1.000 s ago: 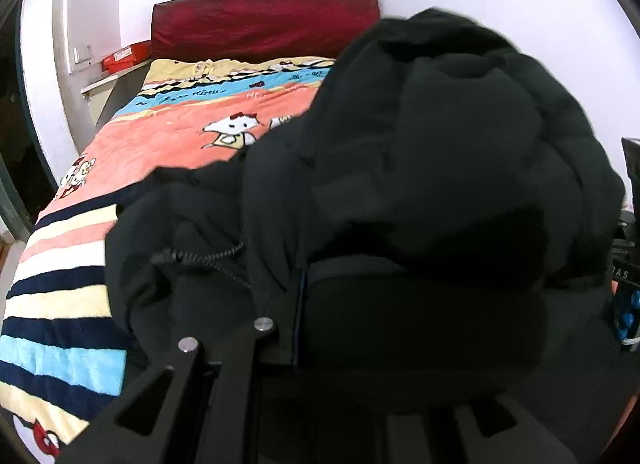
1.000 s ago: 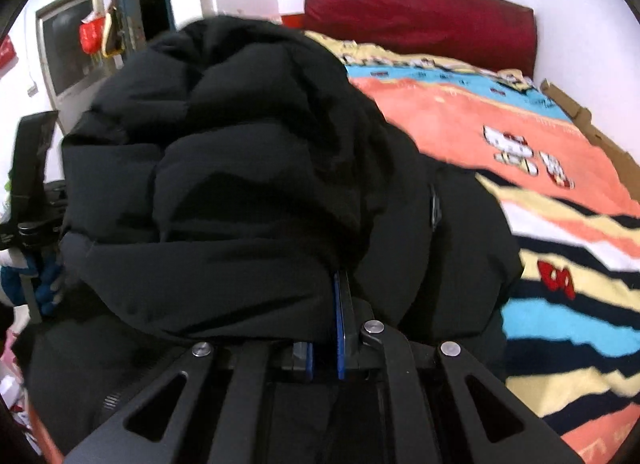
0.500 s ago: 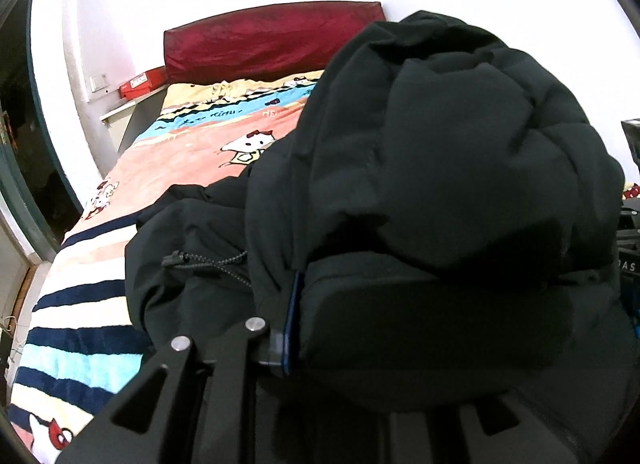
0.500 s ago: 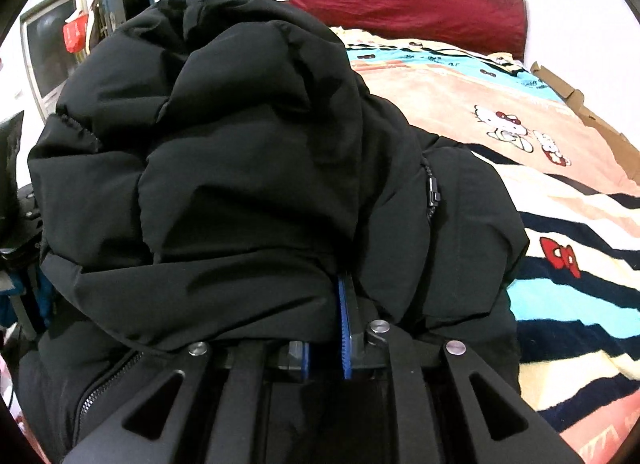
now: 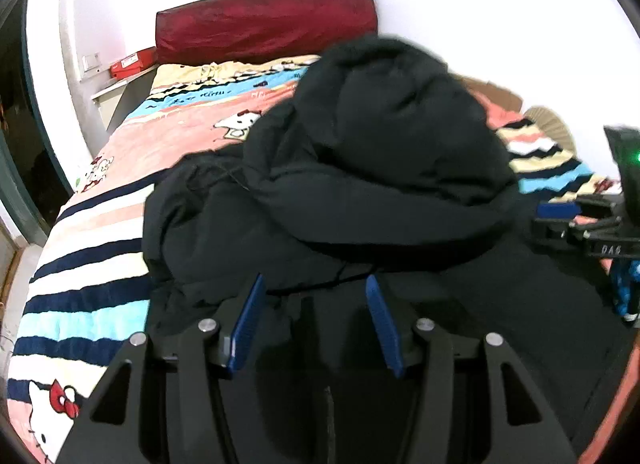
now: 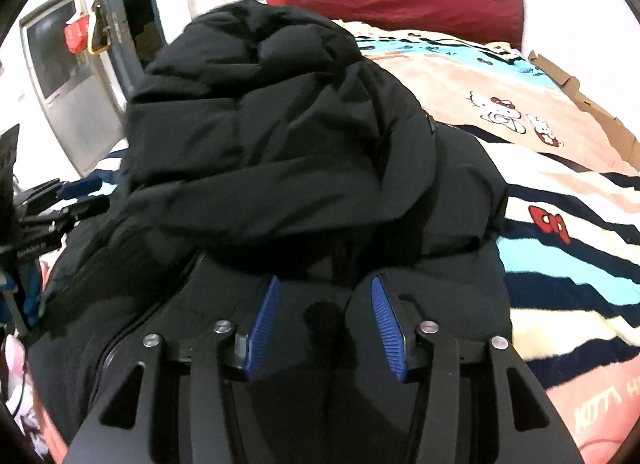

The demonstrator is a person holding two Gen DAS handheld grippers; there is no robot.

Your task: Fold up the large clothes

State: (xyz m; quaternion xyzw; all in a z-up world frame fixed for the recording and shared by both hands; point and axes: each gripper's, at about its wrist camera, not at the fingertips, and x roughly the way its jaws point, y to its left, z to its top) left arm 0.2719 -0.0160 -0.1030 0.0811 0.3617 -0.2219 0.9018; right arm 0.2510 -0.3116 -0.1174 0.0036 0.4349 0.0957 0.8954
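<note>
A black puffer jacket (image 5: 380, 167) lies bunched on the bed, its upper part folded back over its lower part, and it also fills the right wrist view (image 6: 280, 123). My left gripper (image 5: 316, 288) hovers over the jacket's near part. Its jaws are opening, blue pads (image 5: 248, 320) apart, and no cloth is pinched between them. My right gripper (image 6: 326, 288) is opening too, blue pads (image 6: 384, 316) spread above the black cloth without pressing it. In the left wrist view the right gripper (image 5: 560, 211) shows at the right edge. The left gripper (image 6: 76, 187) appears at the left edge of the right wrist view.
The bed carries a striped cartoon-cat blanket (image 5: 80, 264) and a dark red headboard (image 5: 264, 23). A red box (image 5: 132, 63) sits on a shelf to the left. Cardboard (image 6: 580, 95) lines the bed's right side. A door frame (image 6: 116, 23) stands at the left.
Both grippers have let go of the jacket: their pads were shut on cloth and now stand apart. The raised fold has dropped onto the lower part, and both grippers have drawn back.
</note>
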